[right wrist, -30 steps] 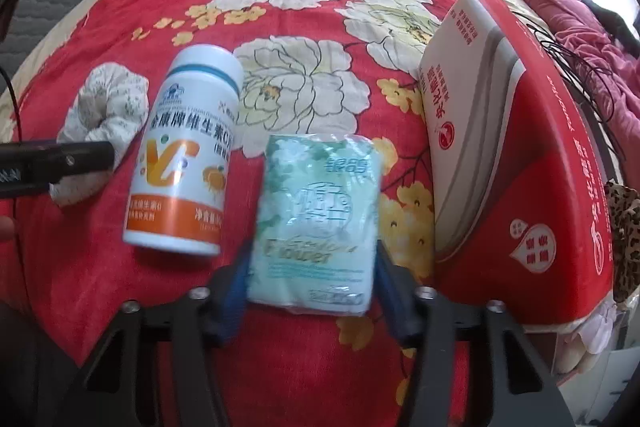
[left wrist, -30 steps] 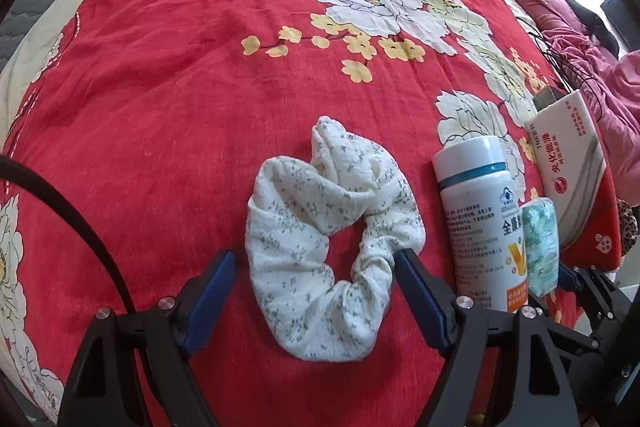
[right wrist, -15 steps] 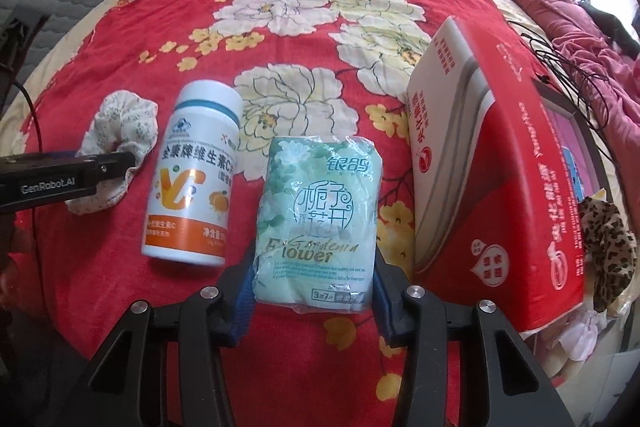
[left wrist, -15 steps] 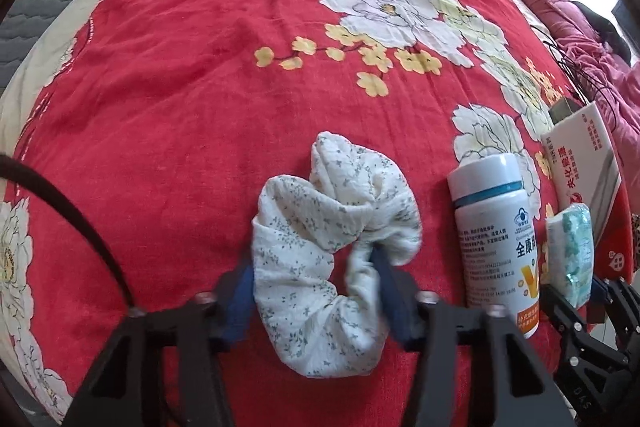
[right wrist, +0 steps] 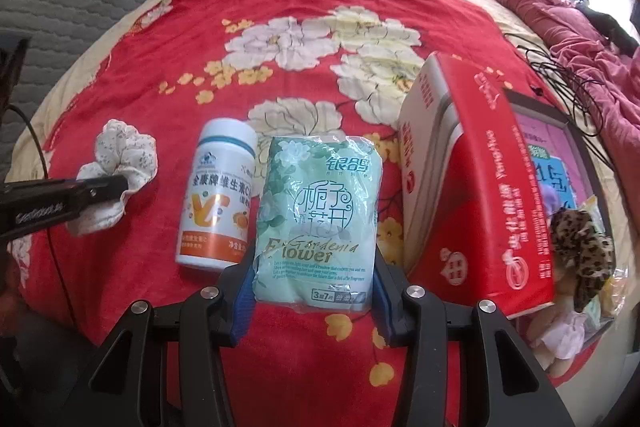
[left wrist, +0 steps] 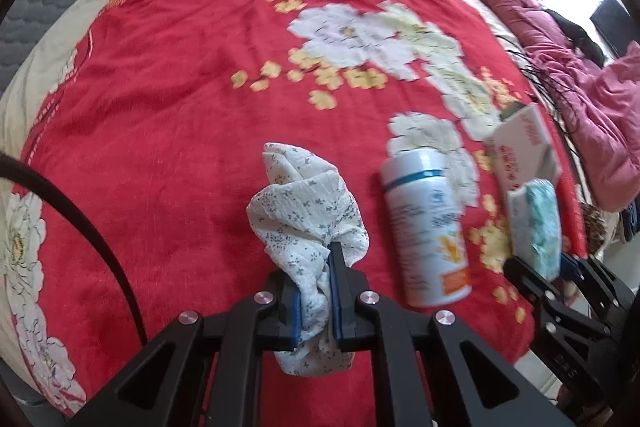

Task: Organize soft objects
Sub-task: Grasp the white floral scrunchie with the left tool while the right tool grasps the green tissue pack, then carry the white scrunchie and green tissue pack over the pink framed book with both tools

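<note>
Red floral bedspread (left wrist: 168,115) fills both views, w/ a grey quilted surface at the far-left edge and pink bedding at the far right. White floral scrunchie (left wrist: 308,223) is pinched between the jaws of the left gripper (left wrist: 316,301), which are nearly together, w/ only bunched cloth between the blue pads; most of the fabric bulges ahead of the tips and a fold hangs below them. Green tissue pack (right wrist: 318,223) is seated between the jaws of the right gripper (right wrist: 312,291), which are set apart by the pack's width and pressed against both its sides, so it is judged clamped. White vitamin bottle (right wrist: 218,195) is seen lying just left of the right jaws, touching or nearly touching the pack; red carton (right wrist: 476,187) stands just right of them, w/ a leopard-print soft item (right wrist: 582,251) and other bits in an open box beyond it. Step in hand is judged to be the grasp/lift of both soft items at once; whether either is clear of the bedspread can't be told. Next move calls for both to be raised w/o the bottle being knocked, then carried to wherever the soft things are being gathered, prob. the box at right, though that isn't confirmed. Scrunchie grip is shallow-looking; slip should be watched for.
</note>
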`<state>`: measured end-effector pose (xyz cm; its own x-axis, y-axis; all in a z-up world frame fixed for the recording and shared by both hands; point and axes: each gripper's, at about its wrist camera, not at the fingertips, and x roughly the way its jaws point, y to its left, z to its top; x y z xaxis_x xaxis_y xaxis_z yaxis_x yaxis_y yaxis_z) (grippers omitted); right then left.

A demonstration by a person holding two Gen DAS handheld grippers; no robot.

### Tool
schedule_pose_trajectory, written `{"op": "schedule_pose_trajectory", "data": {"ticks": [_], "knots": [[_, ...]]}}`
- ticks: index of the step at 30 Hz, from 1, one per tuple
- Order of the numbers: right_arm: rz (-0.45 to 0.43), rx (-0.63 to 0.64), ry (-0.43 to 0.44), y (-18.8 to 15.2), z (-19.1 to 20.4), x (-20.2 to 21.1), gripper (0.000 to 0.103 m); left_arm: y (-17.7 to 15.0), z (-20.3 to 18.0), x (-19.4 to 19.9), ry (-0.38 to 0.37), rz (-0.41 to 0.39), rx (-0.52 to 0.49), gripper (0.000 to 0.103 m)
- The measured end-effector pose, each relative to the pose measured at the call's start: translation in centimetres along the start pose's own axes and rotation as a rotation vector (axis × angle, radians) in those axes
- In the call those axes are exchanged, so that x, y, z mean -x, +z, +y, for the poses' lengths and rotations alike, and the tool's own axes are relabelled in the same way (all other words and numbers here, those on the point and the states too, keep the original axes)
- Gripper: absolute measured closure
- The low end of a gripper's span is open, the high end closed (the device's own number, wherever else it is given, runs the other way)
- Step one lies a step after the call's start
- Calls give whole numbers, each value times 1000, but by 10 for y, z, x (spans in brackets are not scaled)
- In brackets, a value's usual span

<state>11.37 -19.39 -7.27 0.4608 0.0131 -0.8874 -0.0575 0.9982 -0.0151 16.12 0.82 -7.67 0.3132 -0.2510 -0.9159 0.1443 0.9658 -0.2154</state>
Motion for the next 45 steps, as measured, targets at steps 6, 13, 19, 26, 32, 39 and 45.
{"op": "schedule_pose_trajectory", "data": {"ticks": [6, 13, 19, 26, 32, 39, 45], "knots": [[-41, -10, 15, 1, -5, 24, 54, -2, -26, 36, -3, -54, -57, 92], [-96, -20, 27, 2, -15, 56, 54, -3, -56, 70, -9, -108, -116, 92], [-136, -30, 36, 0, -23, 80, 54, -9, -78, 89, -5, -143, -164, 92], [-171, -54, 43, -6, -39, 103, 54, -14, -102, 104, -27, -158, -193, 92], [-187, -85, 42, -13, -61, 116, 54, -16, -125, 111, -49, -166, -220, 92], [-207, -144, 12, -23, -102, 133, 54, -19, -168, 112, -91, -165, -282, 92], [-221, -214, -51, -34, -155, 147, 54, -20, -209, 105, -133, -148, -335, 92]]}}
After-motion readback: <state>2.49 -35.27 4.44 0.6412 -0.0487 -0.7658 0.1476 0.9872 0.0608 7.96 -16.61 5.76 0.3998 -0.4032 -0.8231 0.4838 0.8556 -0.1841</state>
